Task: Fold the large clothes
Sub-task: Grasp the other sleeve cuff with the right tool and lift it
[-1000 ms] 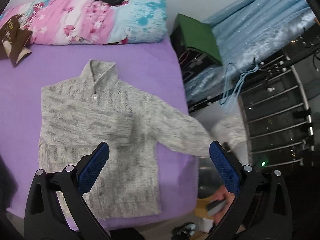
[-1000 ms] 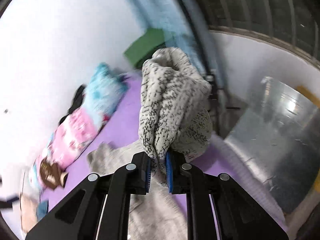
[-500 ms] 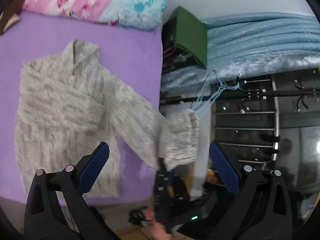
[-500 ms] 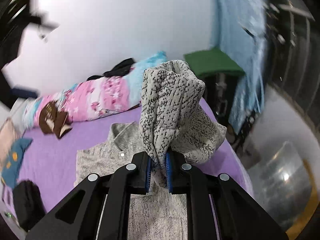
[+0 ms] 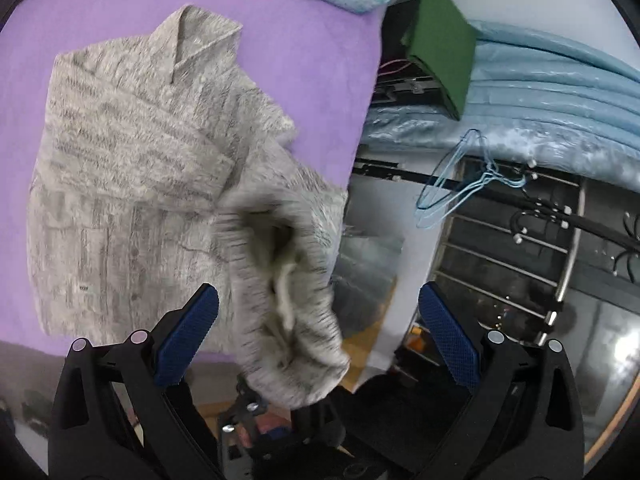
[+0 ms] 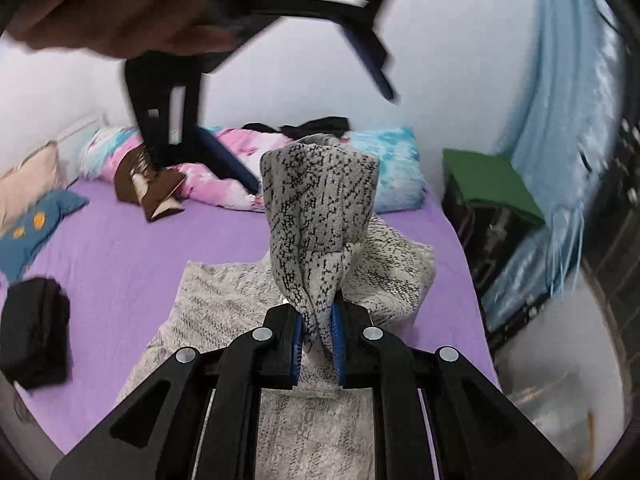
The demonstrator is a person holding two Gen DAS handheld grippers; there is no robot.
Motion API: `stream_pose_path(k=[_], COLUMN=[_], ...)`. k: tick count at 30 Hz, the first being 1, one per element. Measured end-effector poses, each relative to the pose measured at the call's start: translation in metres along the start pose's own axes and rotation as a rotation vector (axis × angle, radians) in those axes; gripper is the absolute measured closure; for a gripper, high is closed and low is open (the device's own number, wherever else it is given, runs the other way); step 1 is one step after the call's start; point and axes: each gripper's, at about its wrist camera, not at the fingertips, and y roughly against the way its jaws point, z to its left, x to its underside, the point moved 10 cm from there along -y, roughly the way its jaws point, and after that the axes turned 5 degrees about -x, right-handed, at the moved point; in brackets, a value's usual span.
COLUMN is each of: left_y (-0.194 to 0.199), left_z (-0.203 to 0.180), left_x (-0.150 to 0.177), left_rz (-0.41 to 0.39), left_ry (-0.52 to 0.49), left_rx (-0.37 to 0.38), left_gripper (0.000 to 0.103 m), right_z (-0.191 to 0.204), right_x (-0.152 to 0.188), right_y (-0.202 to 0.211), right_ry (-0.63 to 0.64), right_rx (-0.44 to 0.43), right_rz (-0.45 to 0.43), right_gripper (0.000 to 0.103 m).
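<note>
Here the right tongs [image 6: 317, 340] clamp the sweater [image 5: 132, 168] sleeve [image 6: 320, 216]; left tongs [image 5: 318, 332] gape; label unreadable.

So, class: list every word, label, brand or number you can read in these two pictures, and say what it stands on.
Small tag on the grey sweater, low on its front: dark marks, too blurred to read.
Brown and cream item by the floral pillow: pattern only, no legible text.
Nothing else carries readable text.

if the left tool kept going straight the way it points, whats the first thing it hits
Probably the sweater sleeve that the right tool holds up: it hangs between the left tool's open fingers. Depth is unclear under blur.
</note>
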Motion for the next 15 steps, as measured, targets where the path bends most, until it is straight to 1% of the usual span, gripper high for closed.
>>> stream_pose_path(k=[3, 5, 6, 7, 8, 9, 10, 11, 13, 14, 15], left_y=[-0.005, -0.001, 0.002, 0.003, 0.007, 0.008, 0.011, 0.012, 0.014, 0.015, 0.016], left_z=[0.016, 0.027, 0.031, 0.034, 0.041, 0.046, 0.051, 0.055, 0.062, 0.065, 0.068], left_x=[-0.001, -0.004, -0.006, -0.007, -0.010, -0.013, -0.016, -0.018, -0.022, -0.023, -0.025], left_rz=[0.030, 0.020, 0.012, 0.008, -0.001, -0.006, -0.010, -0.013, -0.016, -0.016, -0.017], left_ry=[0.010, -0.007, -0.014, -0.017, -0.018, -0.018, -0.020, -0.028, -0.056, -0.063, -0.066], left_rx=[-0.043, -0.074, -0.079, -0.084, -0.095, -0.098, -0.103, -0.099, -0.093, -0.095, -0.095], left_gripper=[0.007, 0.011, 0.022, 0.037, 0.043, 0.058, 0.067, 0.068, 0.080, 0.082, 0.088], right_z=[0.018, 0.026, 0.030, 0.033, 0.035, 0.036, 0.037, 0.038, 0.042, 0.044, 0.046], right_x=[-0.006, -0.009, -0.010, -0.011, -0.012, -0.013, -0.015, -0.016, -0.018, -0.018, -0.018], right_y=[-0.005, -0.010, -0.013, -0.017, -0.020, -0.024, -0.026, -0.028, -0.033, -0.036, -0.038], right_ry=[0.065, 0.080, 0.091, 0.101, 0.107, 0.107, 0.105, 0.107, 0.137, 0.149, 0.158], right_rx=[-0.017, -0.030, -0.030, -0.026, -0.025, -0.025, -0.026, -0.027, -0.020, -0.020, -0.018], right_rz=[-0.003, -0.002, 0.001, 0.004, 0.008, 0.011, 0.012, 0.014, 0.011, 0.014, 0.014], right_gripper=[0.091, 0.091, 0.091, 0.091, 0.091, 0.091, 0.091, 0.091, 0.091, 0.091, 0.091])
